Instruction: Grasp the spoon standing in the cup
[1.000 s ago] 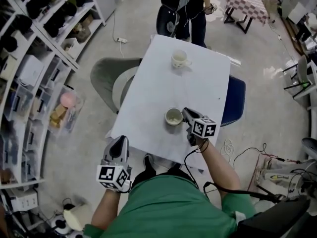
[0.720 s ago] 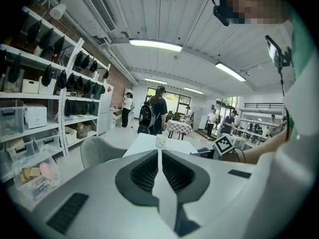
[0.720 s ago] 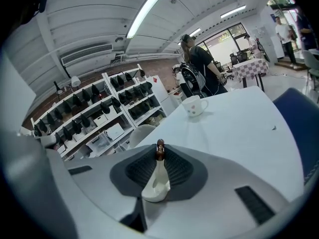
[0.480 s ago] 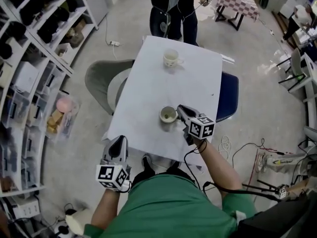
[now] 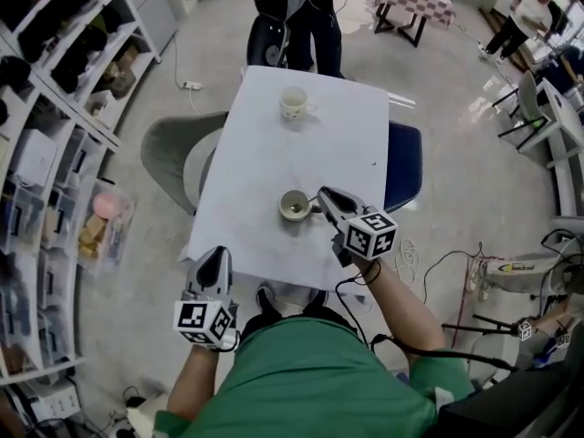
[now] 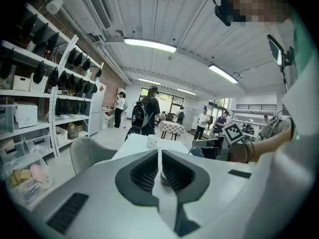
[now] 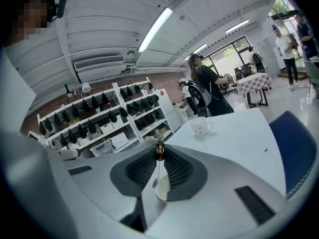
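Note:
A white cup [image 5: 294, 205] stands on the white table [image 5: 274, 153] near its front edge. In the right gripper view a thin metal spoon [image 7: 159, 152] with a brown knob on top rises from that cup [image 7: 163, 192]. My right gripper [image 7: 159, 148] is shut on the spoon's upper end, and in the head view it [image 5: 321, 195] reaches in from the cup's right. My left gripper [image 5: 216, 255] hangs off the table's front left corner, shut and holding nothing; its jaws [image 6: 158, 152] meet in a thin line.
A second white cup [image 5: 294, 103] with a handle stands at the table's far end. A grey chair [image 5: 169, 149] is at the left, a blue chair [image 5: 401, 158] at the right. Shelving [image 5: 46, 153] lines the left wall. A person [image 5: 292, 7] stands beyond the table.
The head view has shifted, so the table and cups sit further left and up. My right gripper stays at the near cup's right rim. The left gripper has not moved.

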Motion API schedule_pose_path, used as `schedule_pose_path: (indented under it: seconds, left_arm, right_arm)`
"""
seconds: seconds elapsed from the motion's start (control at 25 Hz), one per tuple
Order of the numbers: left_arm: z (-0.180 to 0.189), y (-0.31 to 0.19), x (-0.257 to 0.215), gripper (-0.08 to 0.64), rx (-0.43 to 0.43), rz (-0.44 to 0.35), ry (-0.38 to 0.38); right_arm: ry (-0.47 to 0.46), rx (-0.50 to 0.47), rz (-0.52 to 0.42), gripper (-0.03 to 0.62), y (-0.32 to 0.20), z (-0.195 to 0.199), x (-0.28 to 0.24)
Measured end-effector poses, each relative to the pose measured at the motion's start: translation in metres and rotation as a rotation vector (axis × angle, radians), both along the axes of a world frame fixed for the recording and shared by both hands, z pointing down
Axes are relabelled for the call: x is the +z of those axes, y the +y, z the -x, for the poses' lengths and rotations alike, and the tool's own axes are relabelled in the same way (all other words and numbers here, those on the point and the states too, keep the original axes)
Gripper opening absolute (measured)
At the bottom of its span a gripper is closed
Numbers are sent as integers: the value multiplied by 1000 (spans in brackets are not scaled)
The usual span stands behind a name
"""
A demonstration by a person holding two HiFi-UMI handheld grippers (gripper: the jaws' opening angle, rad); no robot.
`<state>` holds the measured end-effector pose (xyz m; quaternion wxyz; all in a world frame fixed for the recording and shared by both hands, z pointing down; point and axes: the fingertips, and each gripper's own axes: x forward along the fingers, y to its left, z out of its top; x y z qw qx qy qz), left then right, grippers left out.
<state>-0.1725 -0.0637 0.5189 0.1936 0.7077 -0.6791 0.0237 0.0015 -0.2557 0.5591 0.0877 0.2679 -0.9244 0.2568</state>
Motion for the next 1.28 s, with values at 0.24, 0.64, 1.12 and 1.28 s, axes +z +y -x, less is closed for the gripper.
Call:
schedule_pose_path:
  seconds: [0.24, 0.64, 1.12, 1.28]
  left_arm:
    - [-11, -6, -5, 37, 47, -17, 4]
    - [-38, -20, -20, 37, 133, -43, 12]
    - [-59, -32, -27, 37, 203, -50, 18]
    - [-59, -35, -27, 37, 209, -50, 17]
  right_arm:
    - [-39, 22, -40, 63, 16, -14, -36]
    - [-108, 85, -98, 63, 39, -51, -95]
    - [-194, 174, -126, 63, 55, -95, -137]
    - [-230, 205, -131, 63, 55, -108, -147]
